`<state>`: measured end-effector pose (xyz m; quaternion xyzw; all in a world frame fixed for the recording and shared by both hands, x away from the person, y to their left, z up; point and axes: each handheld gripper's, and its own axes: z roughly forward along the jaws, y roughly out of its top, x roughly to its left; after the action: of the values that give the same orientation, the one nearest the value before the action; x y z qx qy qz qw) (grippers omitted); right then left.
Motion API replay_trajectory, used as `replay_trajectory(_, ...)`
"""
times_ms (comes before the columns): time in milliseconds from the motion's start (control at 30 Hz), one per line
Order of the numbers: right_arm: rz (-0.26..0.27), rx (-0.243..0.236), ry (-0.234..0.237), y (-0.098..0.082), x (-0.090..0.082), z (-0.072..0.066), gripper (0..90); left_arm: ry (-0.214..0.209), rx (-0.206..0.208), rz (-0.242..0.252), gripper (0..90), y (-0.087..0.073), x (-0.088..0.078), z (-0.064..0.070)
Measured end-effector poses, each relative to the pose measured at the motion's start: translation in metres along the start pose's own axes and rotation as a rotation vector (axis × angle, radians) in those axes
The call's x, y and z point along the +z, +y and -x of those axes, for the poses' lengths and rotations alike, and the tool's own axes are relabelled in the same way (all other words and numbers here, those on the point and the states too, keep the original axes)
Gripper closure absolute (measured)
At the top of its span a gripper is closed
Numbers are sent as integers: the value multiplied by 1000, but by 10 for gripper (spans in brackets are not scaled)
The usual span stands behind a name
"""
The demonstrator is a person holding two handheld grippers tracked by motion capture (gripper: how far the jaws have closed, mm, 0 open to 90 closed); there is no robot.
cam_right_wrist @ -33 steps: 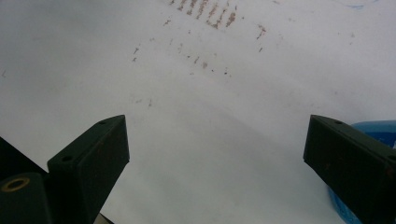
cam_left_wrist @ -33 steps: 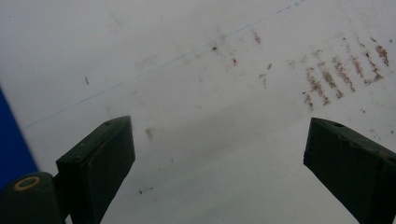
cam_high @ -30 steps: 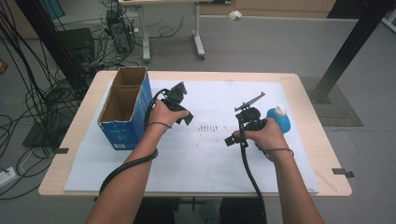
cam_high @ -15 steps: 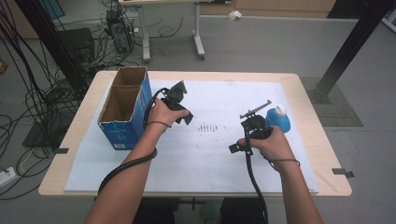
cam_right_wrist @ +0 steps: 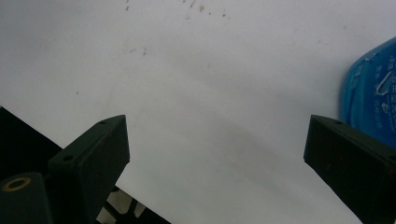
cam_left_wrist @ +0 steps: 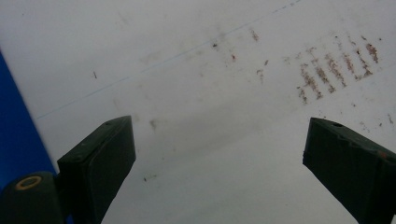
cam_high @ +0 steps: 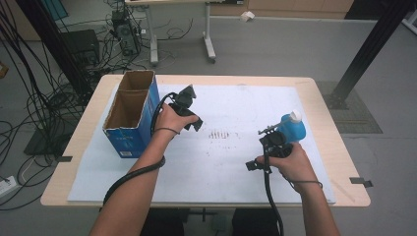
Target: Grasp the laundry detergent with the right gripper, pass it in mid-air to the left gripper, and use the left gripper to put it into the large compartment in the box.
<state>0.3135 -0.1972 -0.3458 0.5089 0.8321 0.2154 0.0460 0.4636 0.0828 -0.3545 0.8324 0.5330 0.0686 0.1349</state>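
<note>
1. Blue plastic marks the thing in hand: one blue bottle (cam_high: 291,129) with a white cap stands upright on the white sheet (cam_high: 231,167) at the right side of the table, just beyond the right gripper (cam_high: 269,140).
2. Since a second ago the right gripper has drawn back toward the near edge and swung round a little; it was level with the bottle then, and now sits nearer the person, with the bottle just beside its far tip.
3. I judge this to be the line-up for a grasp: in the right gripper view the bottle (cam_right_wrist: 371,100) lies off to the right, outside the gap between the jaws, so nothing is held yet.
4. Both jaws of the right gripper stand wide apart over bare sheet.
5. Across the same second the left gripper (cam_high: 186,109) has hardly moved; it hangs beside the cardboard box (cam_high: 130,112), its jaws also spread wide and empty.
6. Count: one bottle, one open box with a blue side, two grippers, one patch of brown smudges (cam_high: 219,133) between them.
</note>
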Motion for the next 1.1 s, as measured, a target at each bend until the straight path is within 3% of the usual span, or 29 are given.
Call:
replay_trajectory(500,-26,38,-30,-32,2,18,66,-4,4,-17,95,1,0,1)
replay_trajectory(1100,-33,88,-69,-54,-4,44,66,-17,9,-20,94,0,-4,3)
